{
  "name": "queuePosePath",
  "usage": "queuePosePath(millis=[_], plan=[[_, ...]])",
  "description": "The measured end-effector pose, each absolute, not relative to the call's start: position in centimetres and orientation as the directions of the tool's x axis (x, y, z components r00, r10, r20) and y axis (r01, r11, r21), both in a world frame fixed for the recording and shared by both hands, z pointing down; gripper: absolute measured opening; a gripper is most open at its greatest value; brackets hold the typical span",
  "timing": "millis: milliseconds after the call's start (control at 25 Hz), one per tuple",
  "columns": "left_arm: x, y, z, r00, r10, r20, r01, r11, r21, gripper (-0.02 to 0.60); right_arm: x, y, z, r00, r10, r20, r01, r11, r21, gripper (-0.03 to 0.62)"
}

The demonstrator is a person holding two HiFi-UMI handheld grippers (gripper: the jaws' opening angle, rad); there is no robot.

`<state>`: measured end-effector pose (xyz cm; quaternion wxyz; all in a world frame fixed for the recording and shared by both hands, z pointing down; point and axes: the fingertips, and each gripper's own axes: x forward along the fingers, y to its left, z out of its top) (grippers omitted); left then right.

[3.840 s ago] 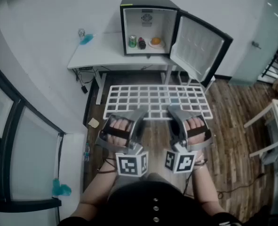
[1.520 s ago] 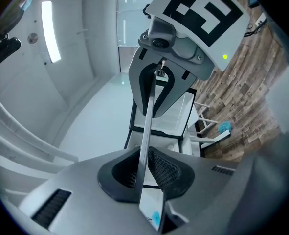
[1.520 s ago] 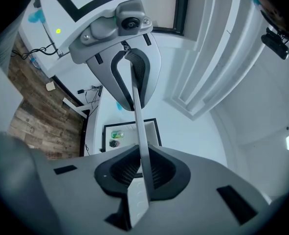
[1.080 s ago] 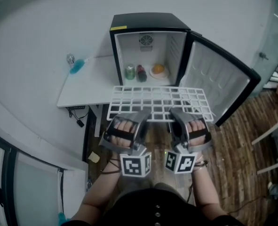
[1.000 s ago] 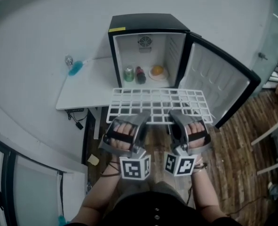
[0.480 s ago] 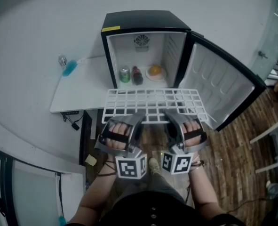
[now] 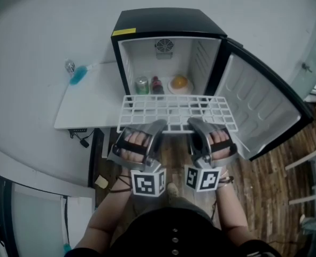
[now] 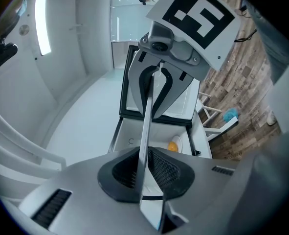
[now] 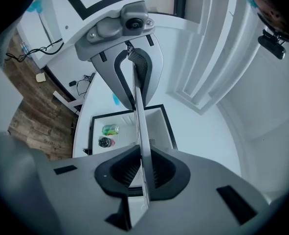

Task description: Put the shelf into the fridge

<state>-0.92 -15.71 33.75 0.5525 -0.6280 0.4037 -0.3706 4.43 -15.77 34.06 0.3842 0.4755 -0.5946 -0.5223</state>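
Note:
A white wire shelf is held level in front of the open black mini fridge, its far edge at the fridge's mouth. My left gripper is shut on the shelf's near edge left of centre, and my right gripper is shut on it right of centre. In the left gripper view the shelf runs edge-on between the pads of that gripper. The right gripper view shows the shelf the same way in the right gripper. A green can, a dark bottle and a plate with an orange stand on the fridge floor.
The fridge door swings open to the right. The fridge stands on a white table with a blue brush at its far left. Cables hang under the table. Wooden floor lies below, with white furniture at the right.
Both grippers and the shelf have moved toward the fridge. The shelf's far edge, earlier short of the cabinet, now reaches its opening. The grips are unchanged.

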Motion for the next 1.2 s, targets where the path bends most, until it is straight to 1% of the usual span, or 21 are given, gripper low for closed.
queuePosePath(millis=[160, 640, 1200], plan=[[-0.8, -18.2, 34.0, 0.368, -0.929, 0.018, -0.114, -0.065, -0.991, 0.052, 4.6, -18.5, 34.5, -0.28, -0.959, -0.034, -0.163, 0.013, 0.987, 0.047], [-0.8, -24.2, 33.1, 0.296, -0.955, -0.012, -0.149, -0.034, -0.988, 0.052, 4.5, -24.9, 33.4, -0.356, -0.932, -0.067, -0.153, -0.013, 0.988, 0.048], [0.0, -28.2, 33.7, 0.288, -0.958, -0.015, -0.151, -0.03, -0.988, 0.052, 5.2, -29.0, 34.1, -0.382, -0.923, -0.055, -0.13, -0.006, 0.992, 0.048]])
